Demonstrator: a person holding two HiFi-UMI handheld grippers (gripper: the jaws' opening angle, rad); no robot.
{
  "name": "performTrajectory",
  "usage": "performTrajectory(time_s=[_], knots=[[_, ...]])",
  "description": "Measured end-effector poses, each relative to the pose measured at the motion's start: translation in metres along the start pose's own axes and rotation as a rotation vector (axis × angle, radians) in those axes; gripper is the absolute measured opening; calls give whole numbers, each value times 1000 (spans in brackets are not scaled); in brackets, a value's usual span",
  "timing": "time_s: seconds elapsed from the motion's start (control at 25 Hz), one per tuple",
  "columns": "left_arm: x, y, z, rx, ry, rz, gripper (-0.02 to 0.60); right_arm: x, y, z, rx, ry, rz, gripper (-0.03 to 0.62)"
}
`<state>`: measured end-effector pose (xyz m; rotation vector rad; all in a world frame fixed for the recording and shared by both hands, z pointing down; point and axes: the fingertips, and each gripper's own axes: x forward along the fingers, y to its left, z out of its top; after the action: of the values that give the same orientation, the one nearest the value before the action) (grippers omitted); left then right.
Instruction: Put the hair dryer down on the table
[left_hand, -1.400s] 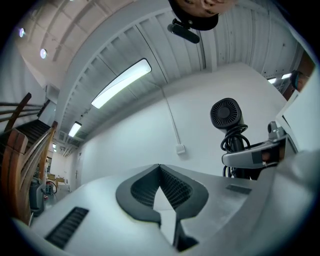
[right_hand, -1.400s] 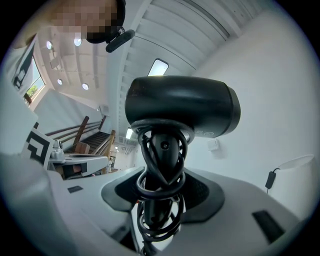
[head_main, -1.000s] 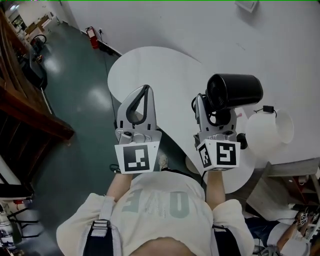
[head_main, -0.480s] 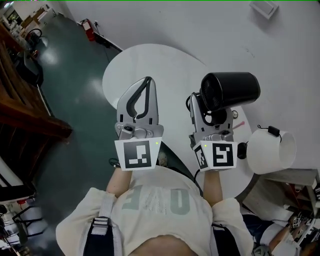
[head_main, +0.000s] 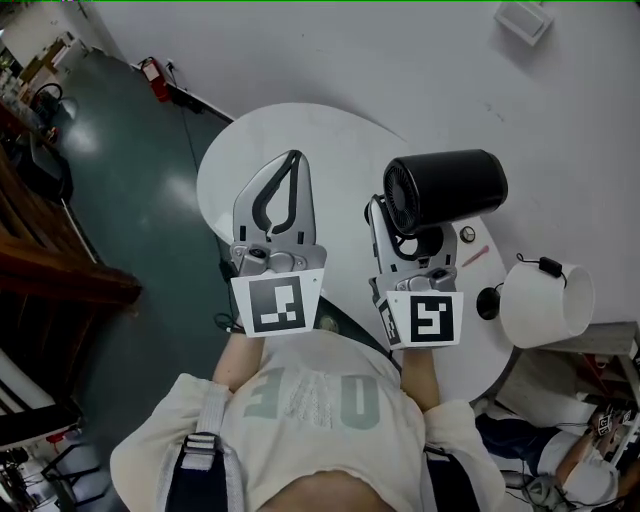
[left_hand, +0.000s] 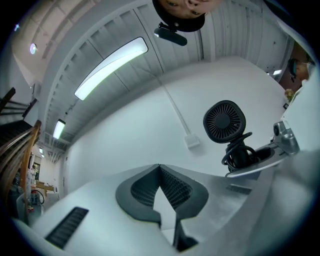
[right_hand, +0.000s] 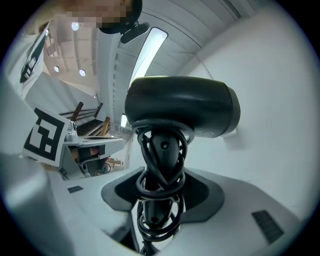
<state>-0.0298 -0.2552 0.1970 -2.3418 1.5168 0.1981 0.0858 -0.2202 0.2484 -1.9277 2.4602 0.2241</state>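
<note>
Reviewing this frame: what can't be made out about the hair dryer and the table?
- Gap between hair dryer and table: head view looks steeply down, so no height shows.
- Lower end of the handle: right gripper view, wrapped in cord, cut off by the bottom edge.
- Small items on the table: head view, too small.
</note>
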Motion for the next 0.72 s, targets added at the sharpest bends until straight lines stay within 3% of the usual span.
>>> performTrajectory(time_s=[0.2, 0.4, 0.6, 0.72], knots=[[2, 3, -6, 3, -6, -4, 6, 12, -5, -18, 25, 73, -24, 222], [-4, 12, -11, -32, 3, 11, 6, 29, -8, -59, 84, 230, -34, 222], [-12, 20, -20, 52, 38, -5, 6, 41, -9, -124, 125, 437, -41, 222], [-17, 34, -29, -28, 40, 29, 6, 42, -1, -163, 121, 533, -22, 222]])
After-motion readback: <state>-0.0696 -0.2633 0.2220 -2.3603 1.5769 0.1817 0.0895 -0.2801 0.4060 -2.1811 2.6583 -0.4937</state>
